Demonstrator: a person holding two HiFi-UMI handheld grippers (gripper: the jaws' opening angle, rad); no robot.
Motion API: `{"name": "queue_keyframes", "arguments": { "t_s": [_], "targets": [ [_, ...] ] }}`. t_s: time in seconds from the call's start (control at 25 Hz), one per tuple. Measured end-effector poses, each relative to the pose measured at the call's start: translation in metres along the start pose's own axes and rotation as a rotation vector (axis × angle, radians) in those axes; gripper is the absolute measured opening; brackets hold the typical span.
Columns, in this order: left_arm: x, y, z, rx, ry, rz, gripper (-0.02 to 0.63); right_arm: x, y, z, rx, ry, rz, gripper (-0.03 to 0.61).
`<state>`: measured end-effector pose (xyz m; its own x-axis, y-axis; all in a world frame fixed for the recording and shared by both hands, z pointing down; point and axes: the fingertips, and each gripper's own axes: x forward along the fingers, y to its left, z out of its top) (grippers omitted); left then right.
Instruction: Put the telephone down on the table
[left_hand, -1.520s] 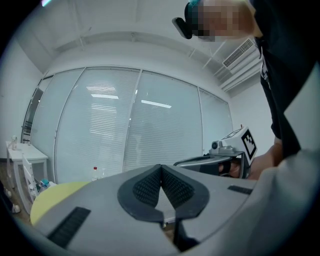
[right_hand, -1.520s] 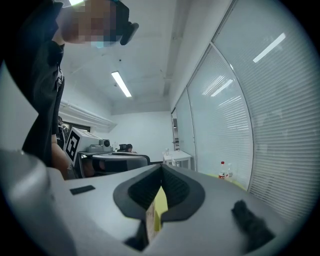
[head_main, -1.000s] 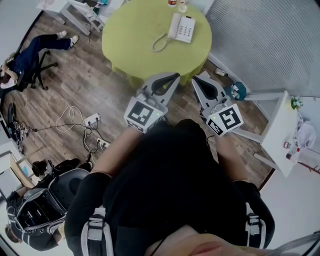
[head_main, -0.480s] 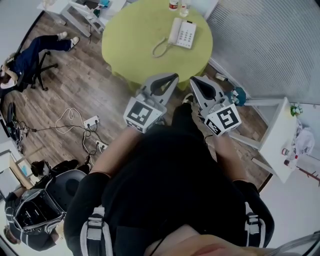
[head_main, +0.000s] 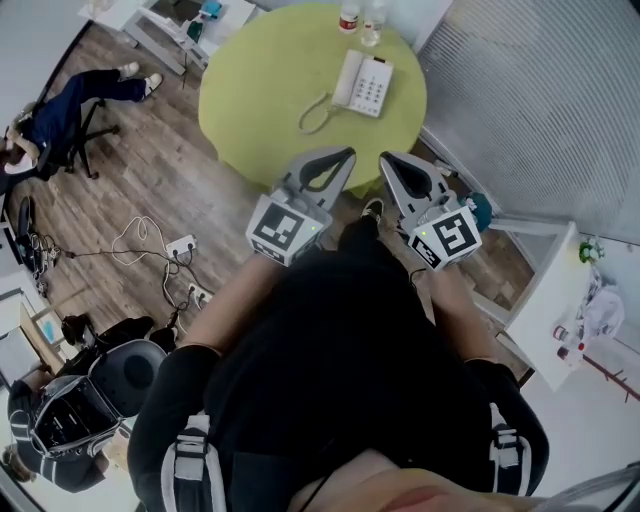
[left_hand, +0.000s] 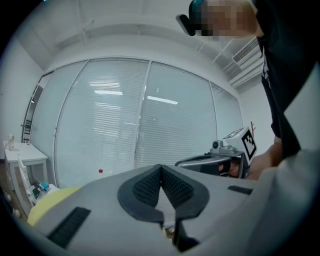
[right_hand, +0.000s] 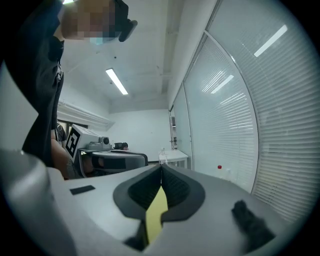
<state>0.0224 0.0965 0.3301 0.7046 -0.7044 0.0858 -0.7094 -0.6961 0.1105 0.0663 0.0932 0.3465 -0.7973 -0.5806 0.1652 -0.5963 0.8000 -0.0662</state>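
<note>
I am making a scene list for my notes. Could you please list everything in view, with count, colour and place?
table: one, yellow-green, round, top centre of the head view
telephone: one, white, on the table, right of its centre
bottles: two, pale, at the table's far edge
seated person: one, dark clothes, far left
power strips: two, white, on the floor at left
bag: one, black and grey, lower left
side table: one, white, right
left gripper: one, grey, jaws shut, empty, near the table's edge
right gripper: one, grey, jaws shut, empty, beside the left one
</note>
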Motion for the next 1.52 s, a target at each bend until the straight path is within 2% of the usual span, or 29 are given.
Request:
{"name": "queue_keyframes", "arguments": {
  "t_s": [0.44, 0.88, 1.24, 1.52],
  "targets": [
    [0.094, 0.030, 0.012, 0.011, 0.014, 0.082, 0.012, 0.021, -0.102, 0.012, -0.002, -0.001, 0.076, 0.017],
    [0.156, 0.046, 0.009, 0.013, 0.043, 0.205, 0.012, 0.032, -0.172, 0.001, 0.006, 0.016, 0.169, 0.017],
    [0.183, 0.079, -0.013, 0.003, 0.085, 0.244, 0.014, 0.061, -0.203, -0.016, 0.035, 0.050, 0.170, 0.018],
    [0.206, 0.145, -0.043, -0.037, 0.132, 0.235, 0.012, 0.118, -0.229, -0.042, 0.046, 0.104, 0.128, 0.017]
  ]
}}
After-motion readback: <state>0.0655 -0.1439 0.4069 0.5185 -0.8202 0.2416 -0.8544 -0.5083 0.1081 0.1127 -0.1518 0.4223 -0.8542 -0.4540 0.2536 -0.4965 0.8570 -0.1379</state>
